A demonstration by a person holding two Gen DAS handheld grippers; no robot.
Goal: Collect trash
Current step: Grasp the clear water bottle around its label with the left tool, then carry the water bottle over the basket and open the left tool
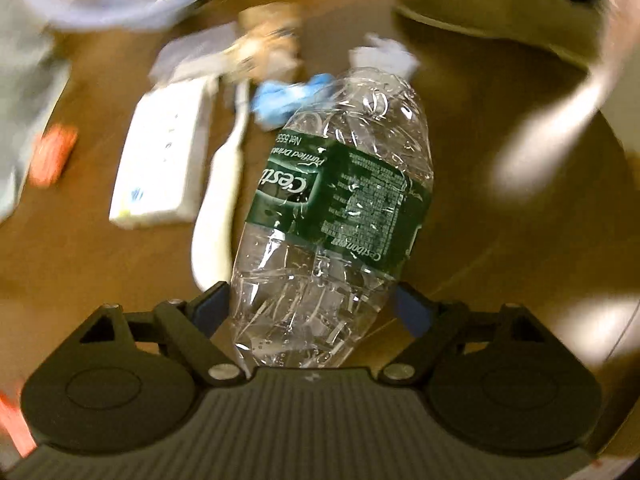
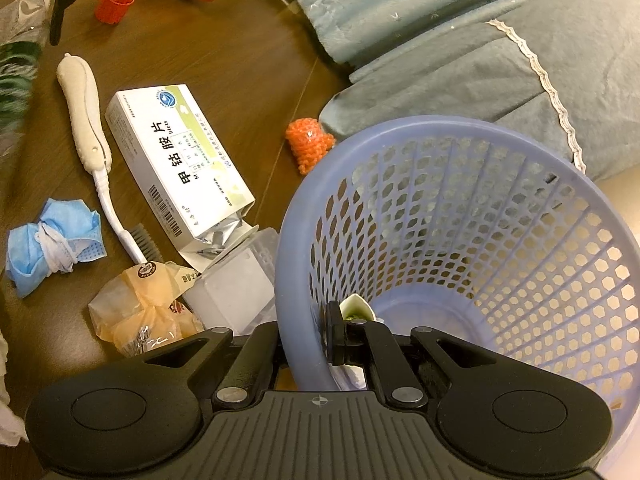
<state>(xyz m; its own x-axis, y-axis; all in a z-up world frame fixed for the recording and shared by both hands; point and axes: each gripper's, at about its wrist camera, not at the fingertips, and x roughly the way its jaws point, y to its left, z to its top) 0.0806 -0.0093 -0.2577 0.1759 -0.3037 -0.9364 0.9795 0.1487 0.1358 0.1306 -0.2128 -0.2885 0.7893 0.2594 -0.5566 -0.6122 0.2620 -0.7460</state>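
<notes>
Left gripper [image 1: 314, 308] points steeply down at the table [image 1: 500, 260] with its jaws spread wide around the bottom end of a crushed clear bottle [image 1: 332, 200] with a green label. Both pads look pressed against the bottle's sides. The bottle is sharp while everything behind it is smeared, so it really does seem to be in the grip and not just lying there. Its neck end points away from the camera.

Right gripper [image 2: 308, 336] is pinched tight on the rim of the purple basket [image 2: 400, 128], one finger inside the wall and one outside. The basket is tipped so its mouth faces the camera. There's a small white and green scrap [image 2: 356, 308] down inside it, right by the inner finger.

The rest of the trash sits on the table left of the basket:
- a white pill box [image 2: 176, 160] with a foil strip sticking out of its open end
- a white toothbrush [image 2: 86, 112] just beside the box
- a balled-up blue mask [image 2: 52, 252]
- a crumpled wrapper [image 2: 140, 312]
- a clear plastic tub [image 2: 236, 284] touching the basket wall
- an orange knitted bit [image 2: 310, 144] near the rim

A teal blanket [image 2: 440, 40] fills the far side.
</notes>
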